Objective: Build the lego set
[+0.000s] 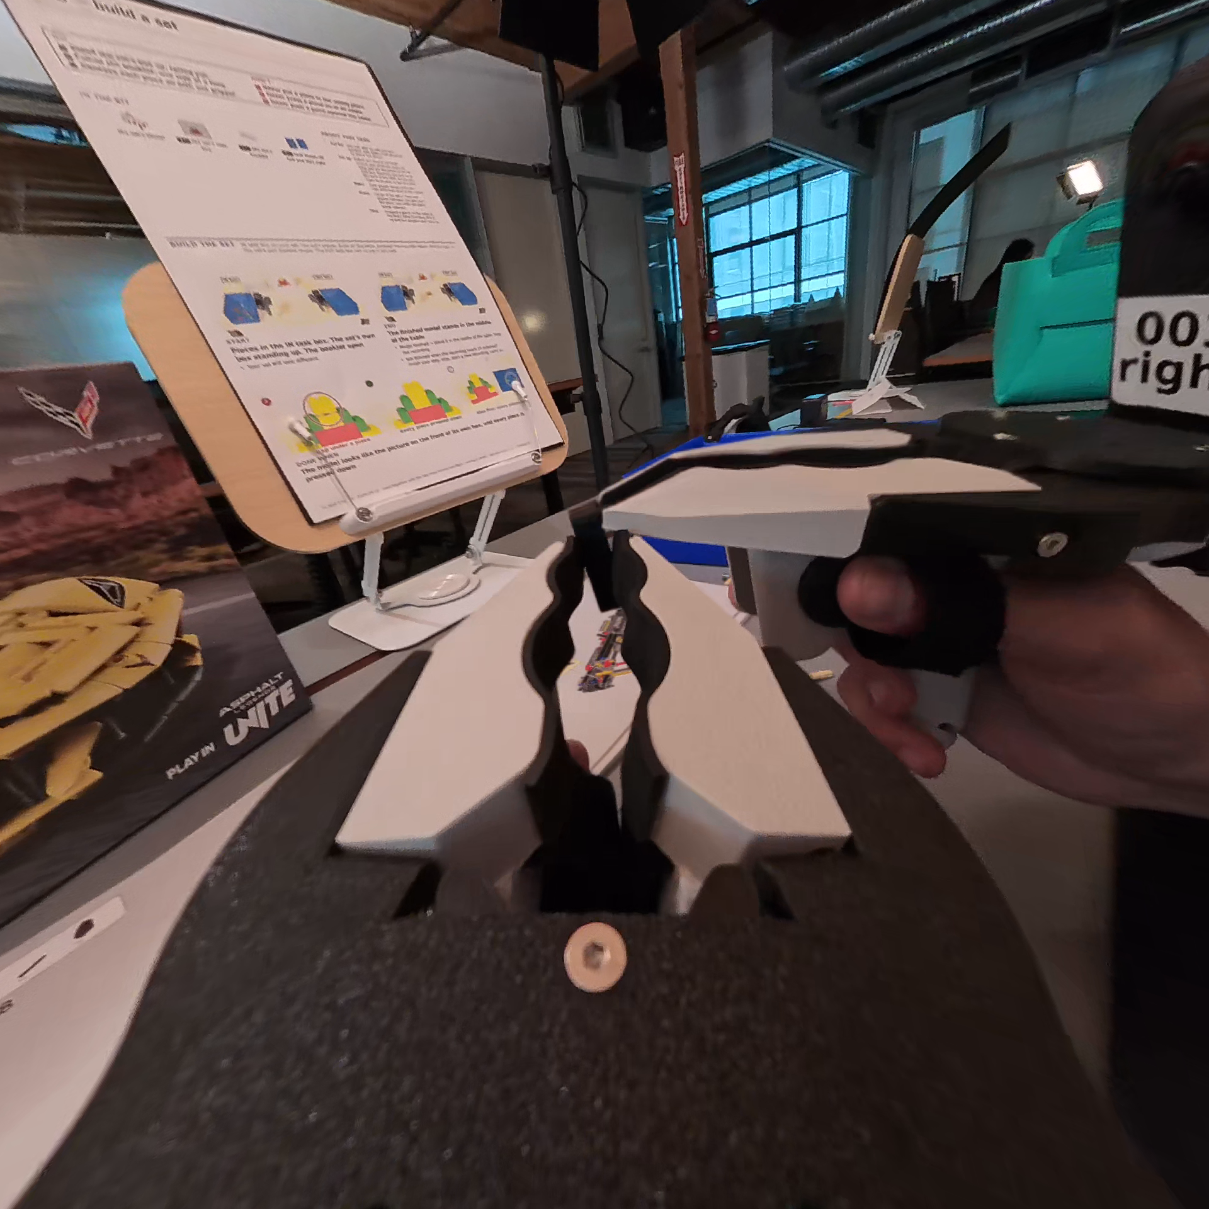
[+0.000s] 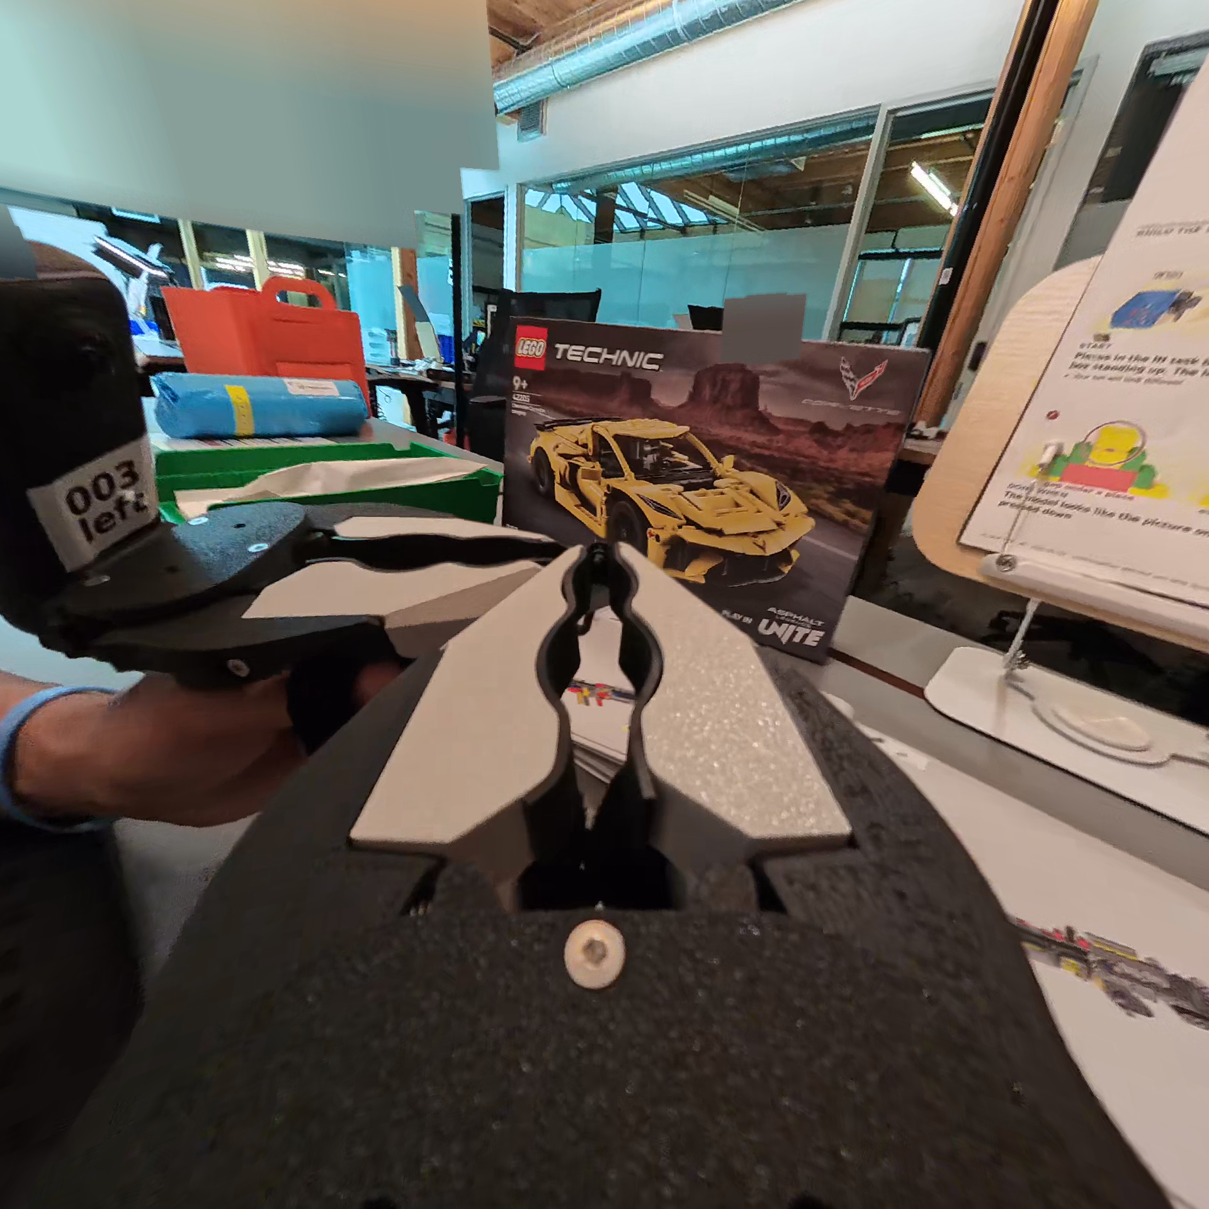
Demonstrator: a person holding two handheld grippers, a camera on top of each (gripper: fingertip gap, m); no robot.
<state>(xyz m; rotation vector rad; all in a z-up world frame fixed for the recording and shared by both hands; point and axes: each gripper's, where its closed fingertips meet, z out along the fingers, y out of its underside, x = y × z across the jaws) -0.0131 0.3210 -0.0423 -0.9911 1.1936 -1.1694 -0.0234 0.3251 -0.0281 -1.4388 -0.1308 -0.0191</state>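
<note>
Meeting tip-to-tip: left tool [image 1: 598,556], right tool [image 2: 598,556]

small black lego piece [image 1: 598,566], upright, pinched between both grippers' fingertips

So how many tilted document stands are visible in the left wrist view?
2: a near wooden stand holding the instruction sheet, beside the set's box; a second stand on a far table. Others may be hidden.
</note>
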